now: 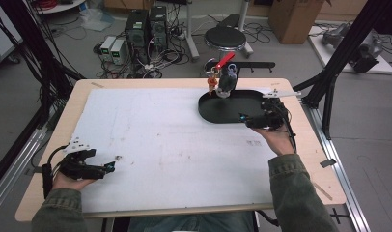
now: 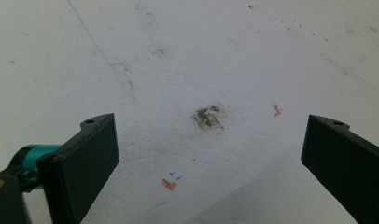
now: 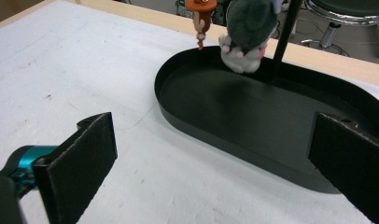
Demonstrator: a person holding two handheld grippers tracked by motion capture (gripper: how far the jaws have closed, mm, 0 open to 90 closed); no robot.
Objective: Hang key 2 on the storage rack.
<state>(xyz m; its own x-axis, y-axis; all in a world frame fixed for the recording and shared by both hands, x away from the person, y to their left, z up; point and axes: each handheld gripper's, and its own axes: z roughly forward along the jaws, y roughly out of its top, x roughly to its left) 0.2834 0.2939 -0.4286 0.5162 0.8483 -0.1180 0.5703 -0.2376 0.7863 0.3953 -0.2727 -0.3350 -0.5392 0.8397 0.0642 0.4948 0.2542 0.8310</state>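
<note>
The black oval tray point(image 1: 218, 112) sits at the far right of the tabletop point(image 1: 175, 140), its floor bare. Above its far end a grey plush toy point(image 3: 247, 28) and an orange charm point(image 3: 200, 18) hang from a stand. The right gripper point(image 1: 254, 119) hovers just at the tray's near edge, jaws spread wide and empty. The left gripper point(image 1: 101, 166) rests low at the near left corner, jaws also wide apart, over a dark smudge point(image 2: 208, 116).

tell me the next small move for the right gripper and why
Probably ease the right gripper forward over the black tray toward the hanging grey plush toy. Its fingers stand wide open and hold nothing, at the tray's near rim, and the toy hangs above the tray's far side.
</note>
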